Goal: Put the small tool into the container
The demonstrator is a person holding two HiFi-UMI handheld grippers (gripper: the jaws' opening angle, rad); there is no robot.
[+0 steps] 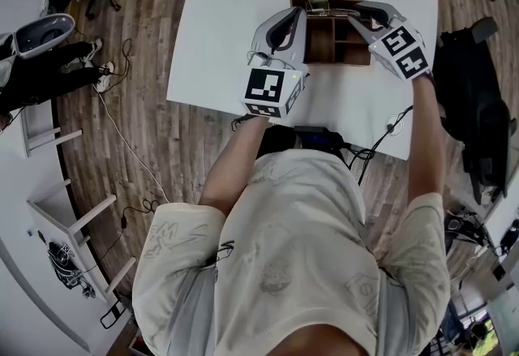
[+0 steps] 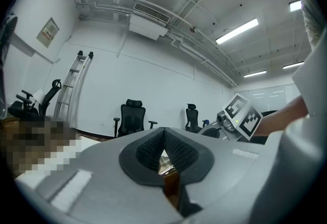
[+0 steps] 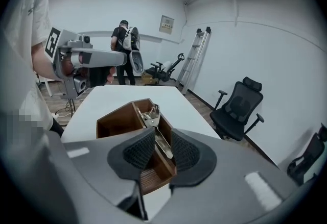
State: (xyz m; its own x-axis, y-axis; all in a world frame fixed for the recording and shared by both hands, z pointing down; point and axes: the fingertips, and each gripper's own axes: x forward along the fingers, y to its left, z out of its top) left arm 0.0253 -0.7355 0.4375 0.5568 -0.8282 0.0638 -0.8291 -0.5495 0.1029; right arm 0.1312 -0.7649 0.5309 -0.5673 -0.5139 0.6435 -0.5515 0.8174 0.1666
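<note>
Down in the container's [image 3: 115,121] long narrow slot is where your small tool [image 3: 156,126] is sitting. It's a thin, shiny metal thing, kind of tong-shaped, lying lengthwise along the slot. The container itself is a boxy dark brown wooden tray split up by straight dividers, and it's parked on the smooth white desk [image 1: 235,14].

Your right claw [image 3: 162,139] is hanging over the near end of that slot with its black, cross-hatched pads spread apart, one to each side of the tool and not pinching it as far as I can see.

Your left claw [image 2: 164,136] is up against the container's left side and tilted toward the ceiling. Its textured pads meet at the tips, with just a sliver of wood and something shiny peeking through the gap lower down.
</note>
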